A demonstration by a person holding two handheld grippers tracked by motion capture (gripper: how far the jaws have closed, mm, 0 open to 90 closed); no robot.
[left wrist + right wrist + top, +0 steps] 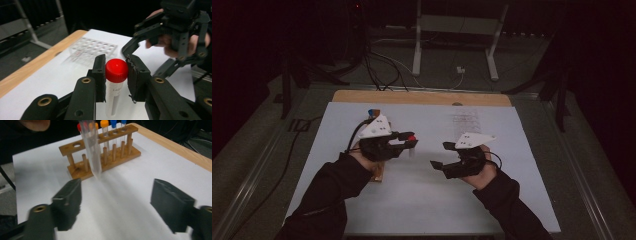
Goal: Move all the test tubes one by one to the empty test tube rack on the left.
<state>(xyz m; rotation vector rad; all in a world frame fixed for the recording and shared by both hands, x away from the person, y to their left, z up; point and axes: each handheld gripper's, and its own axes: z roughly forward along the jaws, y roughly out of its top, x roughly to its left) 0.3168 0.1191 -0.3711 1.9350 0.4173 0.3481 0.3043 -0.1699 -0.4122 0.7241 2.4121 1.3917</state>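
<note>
**Three cameras on one table: one fixed overhead, one riding each gripper**

The high view looks forward and down from above the person's side, taking in the whole white table [422,200] from some way off, dim at the edges.

The left gripper view sits close behind its own jaws, facing across the table toward the right gripper [175,32].

The right gripper view, somewhat blurred, looks low over the tabletop toward the wooden rack [105,155], probably the rack at the left in the high view.
</note>
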